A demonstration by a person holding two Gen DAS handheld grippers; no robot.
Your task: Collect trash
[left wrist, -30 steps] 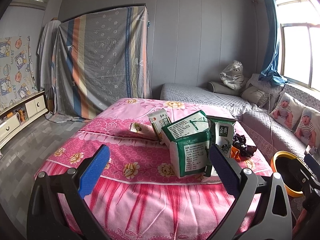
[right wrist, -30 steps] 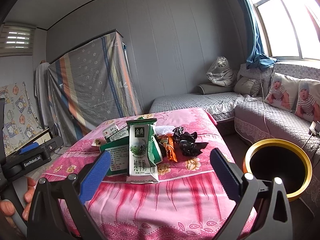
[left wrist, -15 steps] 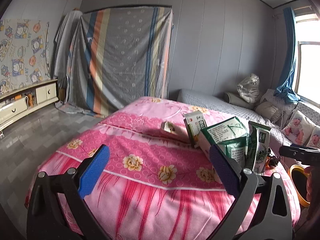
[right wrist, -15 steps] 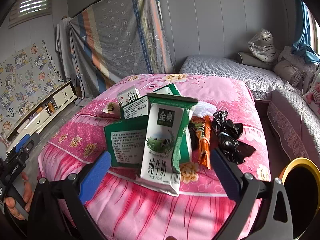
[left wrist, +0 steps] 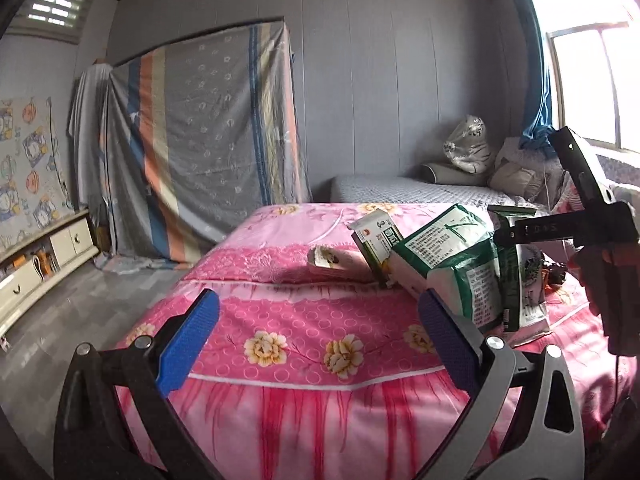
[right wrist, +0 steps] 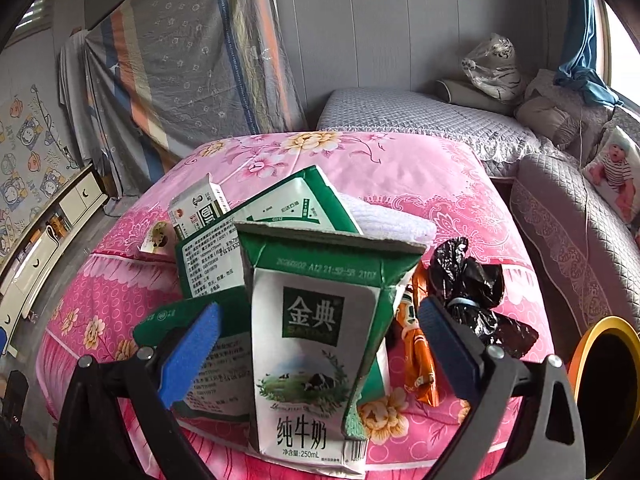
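Trash lies on a pink flowered bedspread (right wrist: 400, 168). A green and white milk carton (right wrist: 312, 344) stands at the near edge, between the open jaws of my right gripper (right wrist: 318, 344). Behind it are a larger green and white box (right wrist: 276, 216), a small white box (right wrist: 198, 210), an orange wrapper (right wrist: 420, 356) and a crumpled black plastic bag (right wrist: 468, 288). In the left wrist view my left gripper (left wrist: 320, 332) is open and empty, left of the cartons (left wrist: 460, 264). The right gripper's body (left wrist: 584, 232) shows at the right there.
A yellow-rimmed black bin (right wrist: 608, 384) stands on the floor right of the bed. A grey quilted sofa (right wrist: 560, 216) with cushions runs along the right. A striped sheet (left wrist: 200, 152) hangs at the back wall. A low cabinet (left wrist: 36, 260) stands at the left.
My right gripper has moved in close to the milk carton, which now sits between its jaws. My left gripper has swung left, then turned back somewhat towards the cartons.
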